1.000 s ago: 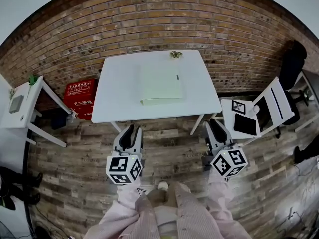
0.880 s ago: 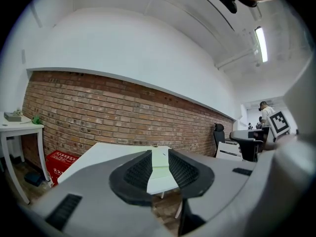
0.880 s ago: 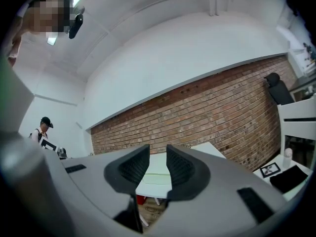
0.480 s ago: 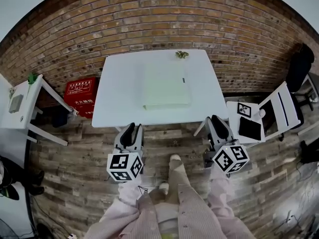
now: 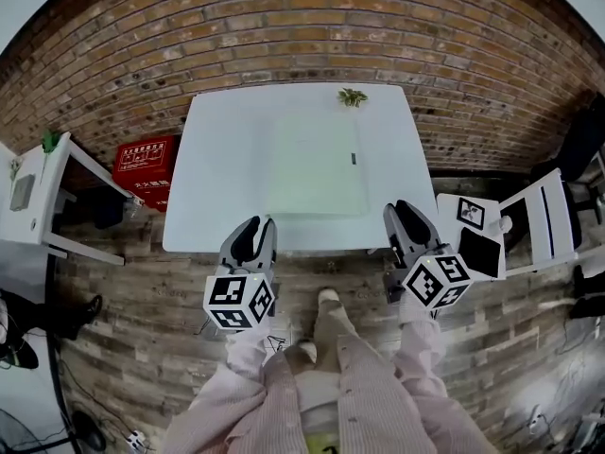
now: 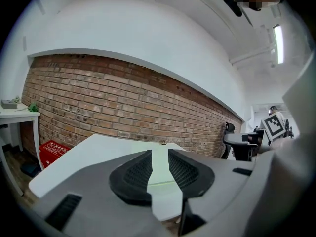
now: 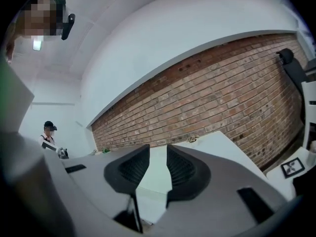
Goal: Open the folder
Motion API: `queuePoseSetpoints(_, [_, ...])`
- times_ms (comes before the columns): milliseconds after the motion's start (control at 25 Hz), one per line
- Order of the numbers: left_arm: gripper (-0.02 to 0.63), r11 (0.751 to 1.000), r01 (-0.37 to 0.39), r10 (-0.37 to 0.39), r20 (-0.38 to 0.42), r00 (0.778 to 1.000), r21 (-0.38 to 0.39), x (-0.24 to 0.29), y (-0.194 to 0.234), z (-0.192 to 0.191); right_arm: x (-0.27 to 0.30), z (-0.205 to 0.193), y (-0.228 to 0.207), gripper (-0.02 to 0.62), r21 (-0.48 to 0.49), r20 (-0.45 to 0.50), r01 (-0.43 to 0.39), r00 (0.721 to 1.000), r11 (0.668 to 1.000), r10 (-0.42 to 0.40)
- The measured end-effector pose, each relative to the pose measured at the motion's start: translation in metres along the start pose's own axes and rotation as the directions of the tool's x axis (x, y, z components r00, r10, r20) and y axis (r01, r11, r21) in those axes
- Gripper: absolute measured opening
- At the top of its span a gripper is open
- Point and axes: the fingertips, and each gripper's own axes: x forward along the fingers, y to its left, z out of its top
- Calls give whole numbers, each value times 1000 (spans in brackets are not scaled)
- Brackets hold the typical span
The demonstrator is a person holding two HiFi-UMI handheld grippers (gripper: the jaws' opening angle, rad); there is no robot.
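Near: left gripper (image 5: 253, 237) and right gripper (image 5: 408, 223) are both held level at the near edge of the white table (image 5: 189, 239). In each gripper's own view the jaws stand a narrow gap apart with nothing between them but table and folder seen beyond. Neither is pinching anything.

Key relation: the folder (image 5: 317, 164) lies flat and closed on the table, ahead of both grippers and between their lines of approach. Its long axis runs near to far and its short near edge faces the person. Neither gripper touches it. The left gripper sits just beside the near-left corner. The right gripper is a little farther off the near-right corner, so I judge the left marginally nearer. A small dark mark (image 5: 354, 158) sits on the right long edge. Whether that is the opening side or the spine cannot be told, and the coming move depends on it.

Far: a small green sprig (image 5: 353, 96) rests at the table's far edge, against the brick wall (image 5: 302, 26).

Writing: the folder cover shows no legible print. The red box (image 5: 142, 164) on the floor to the left carries white characters too small to read. A square marker card (image 5: 472, 211) lies on the side table to the right, with pattern only and no text.
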Motion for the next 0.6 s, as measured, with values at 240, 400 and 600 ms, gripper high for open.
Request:
queuePoseSetpoints(240, [95, 1000, 0, 0, -33, 999, -7, 44, -1, 1, 39, -2, -29, 97, 35, -56, -23, 998, 999, 25])
queuePoseSetpoints(400, [95, 1000, 5, -5, -53, 999, 5, 71, -4, 1, 61, 1, -51, 97, 41, -76, -25, 997, 999, 28])
queuePoseSetpoints(600, [95, 998, 37, -31, -120, 992, 49, 100, -12, -7, 85, -1, -74, 97, 61, -112, -33, 993, 998, 40])
